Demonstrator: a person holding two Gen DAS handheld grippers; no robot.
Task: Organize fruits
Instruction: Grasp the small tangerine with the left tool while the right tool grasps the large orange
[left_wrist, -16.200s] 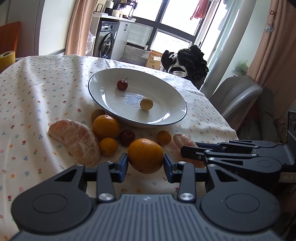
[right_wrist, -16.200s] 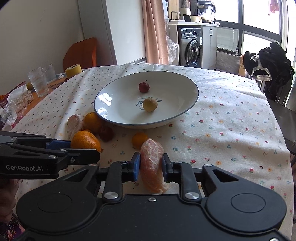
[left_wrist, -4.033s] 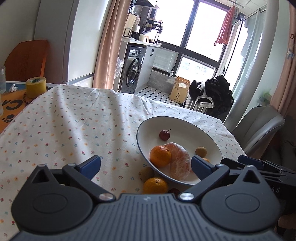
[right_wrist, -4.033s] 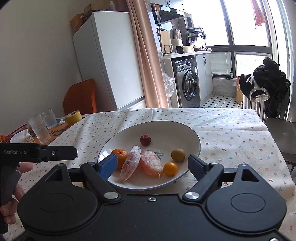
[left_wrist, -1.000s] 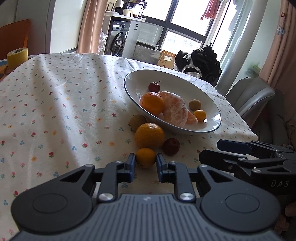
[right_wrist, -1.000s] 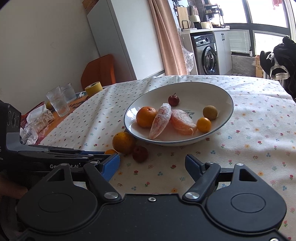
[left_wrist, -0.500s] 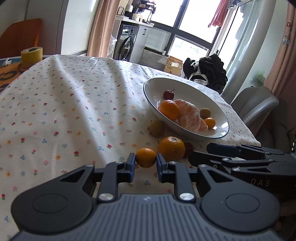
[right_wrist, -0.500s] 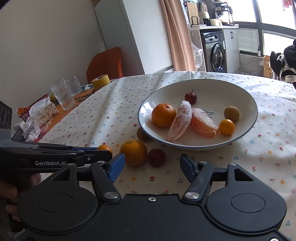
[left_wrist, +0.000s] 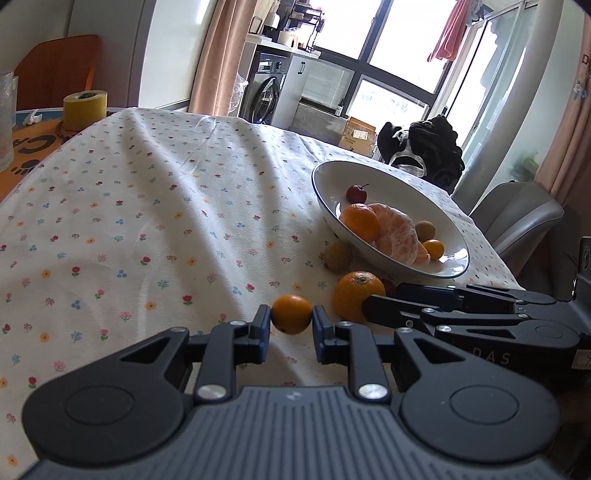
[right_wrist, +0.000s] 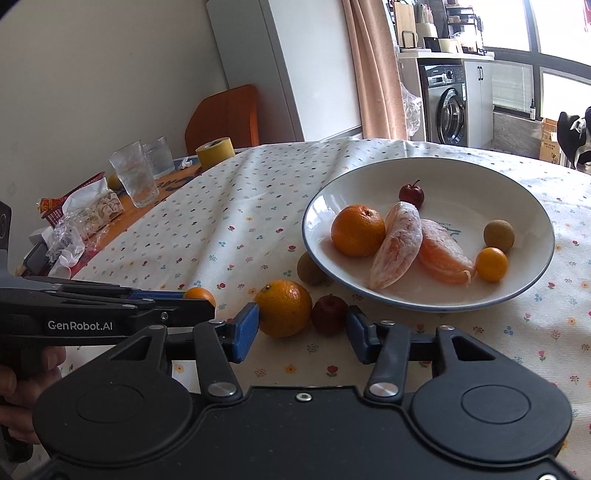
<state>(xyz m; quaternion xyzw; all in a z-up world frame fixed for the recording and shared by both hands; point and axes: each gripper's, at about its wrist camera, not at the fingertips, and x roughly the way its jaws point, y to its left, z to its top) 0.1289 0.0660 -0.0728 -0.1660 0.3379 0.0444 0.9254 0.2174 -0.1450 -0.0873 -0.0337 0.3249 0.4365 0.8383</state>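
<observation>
My left gripper is shut on a small orange, held just above the flowered cloth; the same small orange shows in the right wrist view. My right gripper is open. A larger orange and a dark red fruit lie on the cloth between its fingers, the left pad close to the orange. The white bowl behind holds an orange, two peeled segments, a small red fruit, a brown fruit and a tiny orange.
A brown fruit lies on the cloth against the bowl's near-left side. Two glasses, a yellow tape roll and snack wrappers sit at the table's far left. A grey chair stands beyond the right edge.
My left gripper has lifted the small orange off the cloth and drawn it back from the other fruit. My right gripper has come in around the larger orange and red fruit, its jaws narrower.
</observation>
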